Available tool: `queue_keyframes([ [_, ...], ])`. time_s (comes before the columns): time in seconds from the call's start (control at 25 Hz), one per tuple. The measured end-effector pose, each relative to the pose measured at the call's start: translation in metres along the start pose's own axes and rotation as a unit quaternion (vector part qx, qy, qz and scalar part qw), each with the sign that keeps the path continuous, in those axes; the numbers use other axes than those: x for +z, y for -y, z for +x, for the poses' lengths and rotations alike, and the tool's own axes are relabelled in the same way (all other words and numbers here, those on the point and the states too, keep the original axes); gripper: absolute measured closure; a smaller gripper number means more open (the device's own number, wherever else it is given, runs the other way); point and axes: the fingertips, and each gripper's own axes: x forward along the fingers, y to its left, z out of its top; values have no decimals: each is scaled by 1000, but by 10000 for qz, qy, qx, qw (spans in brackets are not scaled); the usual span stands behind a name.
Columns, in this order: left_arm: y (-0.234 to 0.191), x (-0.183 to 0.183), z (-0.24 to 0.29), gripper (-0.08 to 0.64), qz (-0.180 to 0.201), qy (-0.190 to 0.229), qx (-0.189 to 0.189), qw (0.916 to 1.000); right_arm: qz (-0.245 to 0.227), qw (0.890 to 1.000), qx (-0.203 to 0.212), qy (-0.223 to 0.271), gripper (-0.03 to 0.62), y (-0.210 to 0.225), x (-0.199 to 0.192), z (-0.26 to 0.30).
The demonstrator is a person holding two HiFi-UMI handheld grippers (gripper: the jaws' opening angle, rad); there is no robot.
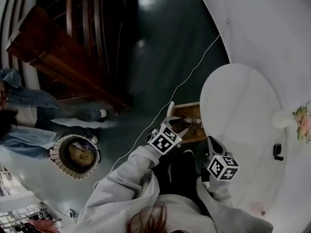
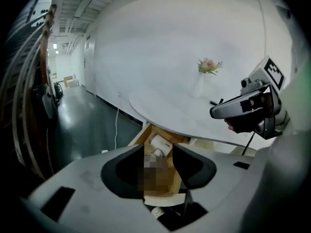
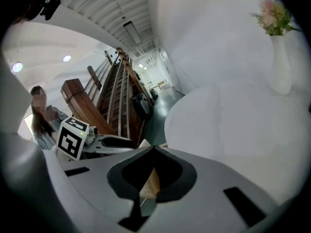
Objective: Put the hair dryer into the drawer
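Observation:
A wooden drawer stands pulled out from under the round white table. In the left gripper view, the white hair dryer lies inside the drawer, partly hidden by the jaws. My left gripper hovers above the drawer, open, with nothing between its pads. In the head view the left gripper reaches over the drawer. My right gripper is beside it at the table's edge. In its own view the right gripper is shut with its tips touching and nothing held.
A white vase of pink flowers and a small black object stand on the table. A white cable runs across the dark floor. A wooden stair frame and people are at the left.

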Motion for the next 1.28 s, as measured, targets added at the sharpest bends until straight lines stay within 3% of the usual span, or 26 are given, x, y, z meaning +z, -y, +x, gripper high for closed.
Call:
queue_keyframes([
  [0.36,-31,-11,-76,426,-478,294,606,9966,-289,9991,303,110,541,-37,20,15],
  [0.52,-43,-14,-109,459,-736,536,913,9916,-366,9982,435,197,543,-51,30,18],
  [0.8,-58,-4,-144,485,-838,1003,1444,9808,-558,9945,731,510,541,-69,58,19],
  [1.08,-59,25,-194,515,-899,1863,1971,9583,-789,9877,1017,884,541,-94,90,6],
  [1.28,-47,53,-237,538,-920,2860,2252,9269,-1252,9701,1286,1632,543,-115,122,-21],
])
